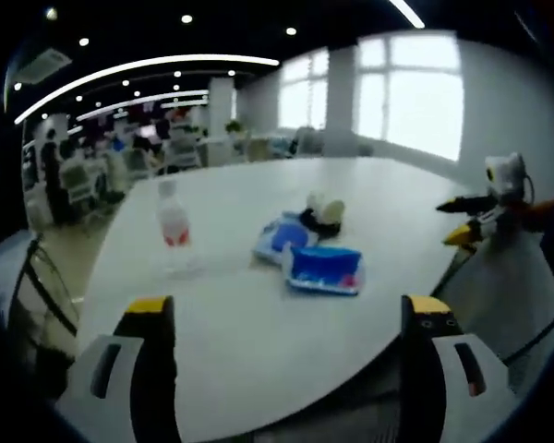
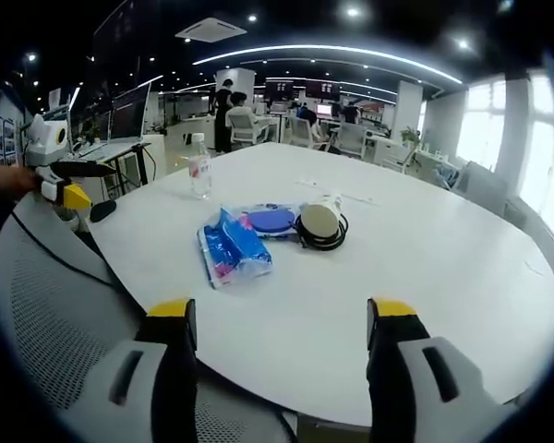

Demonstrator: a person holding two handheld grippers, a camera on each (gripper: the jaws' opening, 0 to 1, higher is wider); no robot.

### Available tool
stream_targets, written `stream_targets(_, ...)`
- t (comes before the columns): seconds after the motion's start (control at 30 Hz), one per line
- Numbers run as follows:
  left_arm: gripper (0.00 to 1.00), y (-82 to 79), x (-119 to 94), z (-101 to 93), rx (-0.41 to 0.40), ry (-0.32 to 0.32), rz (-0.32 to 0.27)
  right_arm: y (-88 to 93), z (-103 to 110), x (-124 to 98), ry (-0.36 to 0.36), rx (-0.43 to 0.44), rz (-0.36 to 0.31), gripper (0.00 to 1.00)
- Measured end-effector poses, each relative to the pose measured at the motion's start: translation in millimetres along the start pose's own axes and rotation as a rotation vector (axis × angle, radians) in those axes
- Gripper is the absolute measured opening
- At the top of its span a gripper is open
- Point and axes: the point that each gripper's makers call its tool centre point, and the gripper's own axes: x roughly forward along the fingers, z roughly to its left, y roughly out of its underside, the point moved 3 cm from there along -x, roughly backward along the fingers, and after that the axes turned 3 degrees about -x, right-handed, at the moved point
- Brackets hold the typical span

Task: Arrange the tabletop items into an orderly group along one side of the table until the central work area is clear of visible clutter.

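Observation:
On the round white table (image 2: 443,268) lie a blue tissue pack (image 2: 233,247), a flat blue pouch (image 2: 270,220) and a cream round device on a coiled black cable (image 2: 320,223), all clustered together. A clear water bottle (image 2: 199,166) with a red label stands apart, farther back. In the left gripper view the bottle (image 1: 174,221) is left of the tissue pack (image 1: 323,268), pouch (image 1: 284,235) and cream device (image 1: 325,212). My left gripper (image 1: 289,318) is open over the near table edge, holding nothing. My right gripper (image 2: 282,314) is also open and empty, short of the pack.
A grey mesh chair (image 2: 46,305) stands by the table edge at lower left. In the left gripper view, chairs (image 1: 37,291) flank the table and the right gripper (image 1: 471,221) hovers at the table's right edge. Desks, monitors and people fill the office behind.

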Motion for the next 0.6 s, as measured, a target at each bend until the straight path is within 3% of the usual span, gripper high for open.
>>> stream_targets(0.17,1.00,3.7,2.8,-2.0,0.029,0.007,0.020,1.8,-0.3,0.5,0.006,-0.009,0.017,0.83)
stream_targets(0.37,0.99,11.1,6.0,6.7,-0.017,0.019,0.010,4.9,0.3,1.3,0.006,-0.044,0.046,0.88)
stream_targets(0.47,0.98,12.1,6.4,13.1,-0.067,0.008,-0.004,5.0,0.8,1.4,0.004,-0.056,0.053,0.88)
stream_targets(0.6,0.92,13.8,7.0,12.3,-0.041,0.011,0.001,5.7,1.1,1.6,0.003,-0.071,0.060,0.85)
